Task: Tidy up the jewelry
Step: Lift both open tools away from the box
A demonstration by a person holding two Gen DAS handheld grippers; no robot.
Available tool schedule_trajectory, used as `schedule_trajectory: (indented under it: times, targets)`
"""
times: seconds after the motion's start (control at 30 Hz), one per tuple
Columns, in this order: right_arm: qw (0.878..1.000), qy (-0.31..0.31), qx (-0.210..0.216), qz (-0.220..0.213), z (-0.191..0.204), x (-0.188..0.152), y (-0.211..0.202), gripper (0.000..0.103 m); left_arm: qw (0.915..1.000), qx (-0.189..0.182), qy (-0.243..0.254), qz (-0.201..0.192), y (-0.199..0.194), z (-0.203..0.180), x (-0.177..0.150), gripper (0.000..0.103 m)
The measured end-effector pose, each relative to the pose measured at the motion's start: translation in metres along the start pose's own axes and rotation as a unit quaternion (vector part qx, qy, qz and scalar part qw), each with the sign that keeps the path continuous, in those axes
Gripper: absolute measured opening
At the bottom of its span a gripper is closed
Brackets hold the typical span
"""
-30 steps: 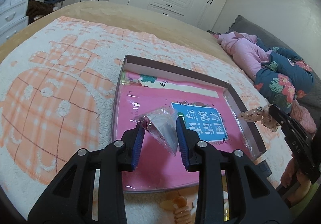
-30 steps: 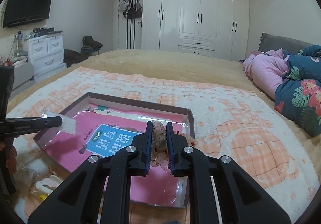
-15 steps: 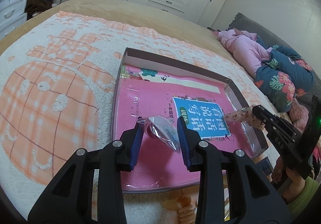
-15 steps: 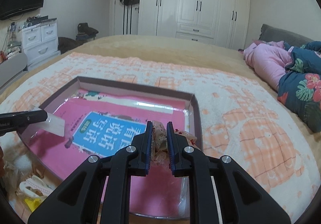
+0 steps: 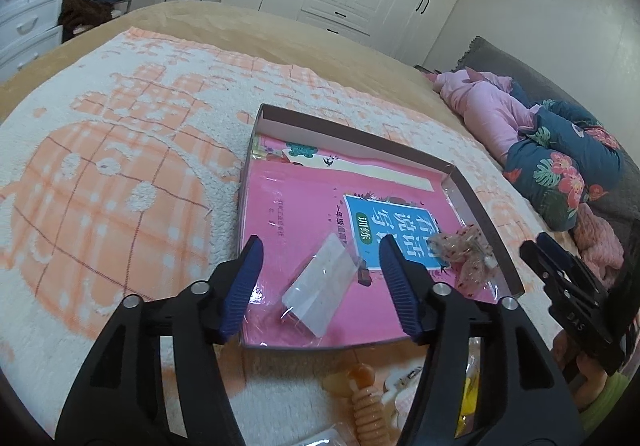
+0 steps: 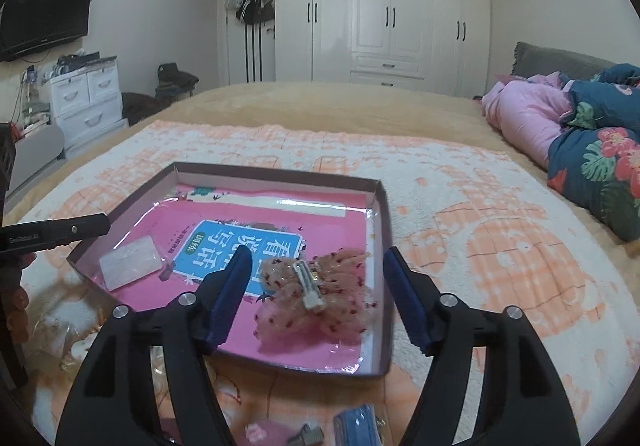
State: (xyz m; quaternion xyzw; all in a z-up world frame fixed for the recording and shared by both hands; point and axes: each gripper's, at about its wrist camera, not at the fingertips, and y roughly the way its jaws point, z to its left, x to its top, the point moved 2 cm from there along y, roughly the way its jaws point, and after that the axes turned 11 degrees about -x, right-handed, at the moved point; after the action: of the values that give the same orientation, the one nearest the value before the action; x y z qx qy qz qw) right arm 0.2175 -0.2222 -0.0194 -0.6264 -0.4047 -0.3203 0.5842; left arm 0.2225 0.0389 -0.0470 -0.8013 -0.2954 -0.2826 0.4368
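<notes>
A shallow box tray (image 5: 352, 130) lined with a pink book cover lies on the bed. In the left wrist view my left gripper (image 5: 322, 278) is opening, and a small clear plastic bag (image 5: 316, 288) lies flat on the tray between its blue pads, touching neither. In the right wrist view my right gripper (image 6: 318, 296) is opening too. A pink speckled hair bow (image 6: 340, 310) with a white clip lies loose on the tray between its fingers. The bag (image 6: 130, 262) and the tray rim (image 6: 276, 170) also show there. The bow (image 5: 466, 254) sits by the tray's right wall.
An orange spiral hair tie (image 5: 366, 406) and other small accessories lie on the peach-checked blanket (image 5: 120, 186) in front of the tray. A blue item (image 6: 356, 426) lies near the lower edge. Pink and floral bedding (image 6: 592, 150) is heaped at the right.
Both grippers have opened. The clear bag dropped from the left one onto the tray and the hair bow from the right one, each now lying between wide-spread pads.
</notes>
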Motion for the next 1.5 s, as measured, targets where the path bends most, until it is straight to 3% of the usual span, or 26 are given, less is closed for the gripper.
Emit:
schedule_trajectory:
  times: [0.1, 0.2, 0.27, 0.33, 0.53, 0.93, 1.5]
  targets:
    - [1.000, 0.016, -0.007, -0.022, -0.008, -0.001, -0.015, 0.086, 0.9999, 0.000, 0.003, -0.012, -0.008, -0.004, 0.000, 0.059]
    - [0.999, 0.026, -0.009, -0.038, -0.016, -0.001, -0.027, 0.091, 0.9996, -0.004, 0.005, -0.027, -0.018, -0.011, 0.000, 0.068]
    - [0.999, 0.030, -0.008, -0.045, -0.018, -0.001, -0.034, 0.093, 0.9992, -0.003, 0.009, -0.039, -0.026, -0.016, 0.000, 0.083]
    - [0.998, 0.034, -0.010, -0.051, -0.021, 0.000, -0.040, 0.094, 0.9982, -0.010, 0.012, -0.058, -0.037, -0.023, 0.000, 0.092]
    - [0.997, 0.045, -0.016, -0.066, -0.028, 0.002, -0.056, 0.095, 0.9949, -0.023, 0.026, -0.095, -0.064, -0.039, -0.001, 0.092]
    - [0.994, 0.056, -0.014, -0.095, -0.037, 0.007, -0.088, 0.095, 0.9911, -0.036, 0.036, -0.123, -0.098, -0.054, -0.007, 0.092]
    - [0.995, 0.022, 0.008, -0.099, -0.029, -0.014, -0.126, 0.096, 0.9893, -0.052, 0.061, -0.122, -0.121, -0.071, -0.036, 0.092]
